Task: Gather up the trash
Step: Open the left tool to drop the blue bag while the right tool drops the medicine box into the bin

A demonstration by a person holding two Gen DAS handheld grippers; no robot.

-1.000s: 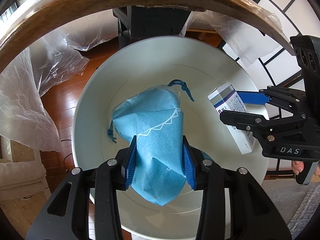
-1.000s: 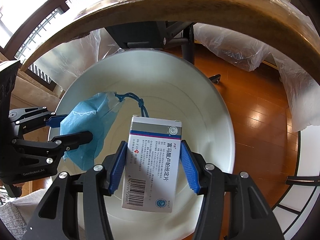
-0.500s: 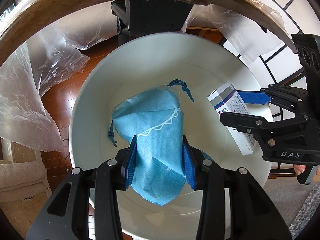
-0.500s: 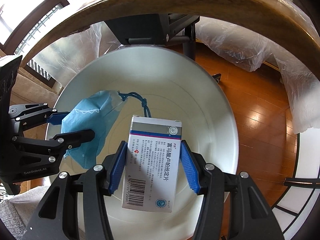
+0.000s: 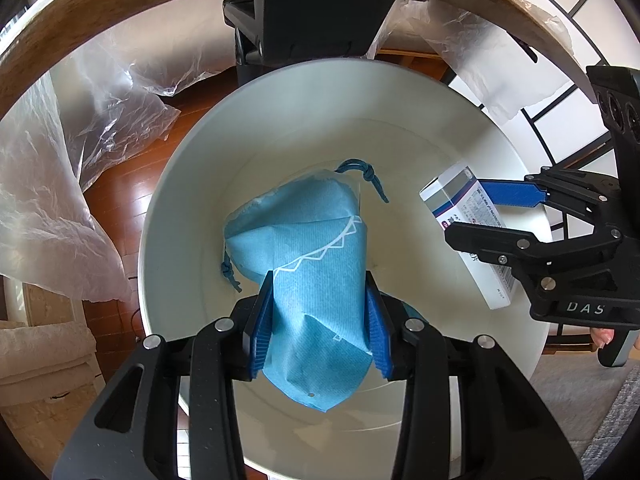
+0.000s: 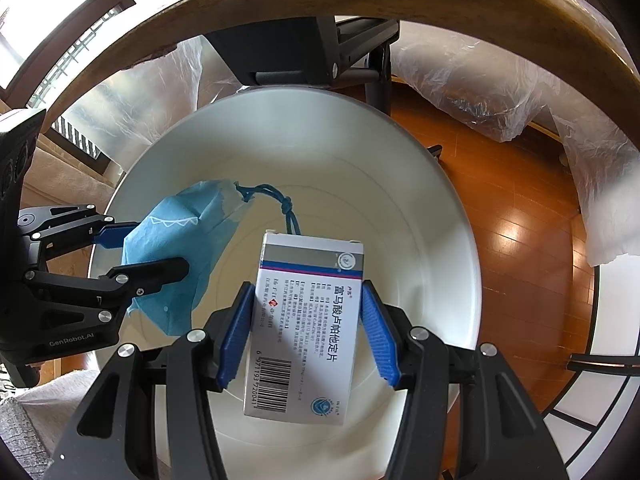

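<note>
A crumpled blue face mask [image 5: 308, 256] with knotted blue cords hangs between the blue pads of my left gripper [image 5: 318, 300], which is shut on it over the mouth of a white bin [image 5: 280, 100]. From the right wrist view the same mask [image 6: 176, 248] and left gripper [image 6: 144, 252] show at the left. My right gripper [image 6: 306, 312] is shut on a white medicine box [image 6: 306, 320] with a barcode, also held above the bin [image 6: 400, 168]. In the left wrist view that box [image 5: 468, 216] and right gripper [image 5: 476, 216] sit at the right.
A curved wooden table edge [image 5: 160, 4] arches over the bin. A black stand [image 5: 308, 20] sits behind it. Clear plastic sheeting [image 5: 48, 200] lies on the reddish wood floor [image 6: 528, 220]. A fingertip of a person's hand [image 5: 602, 334] shows on the right gripper's handle.
The bin fills slightly more of both views than a second ago. Both grips are unchanged.
</note>
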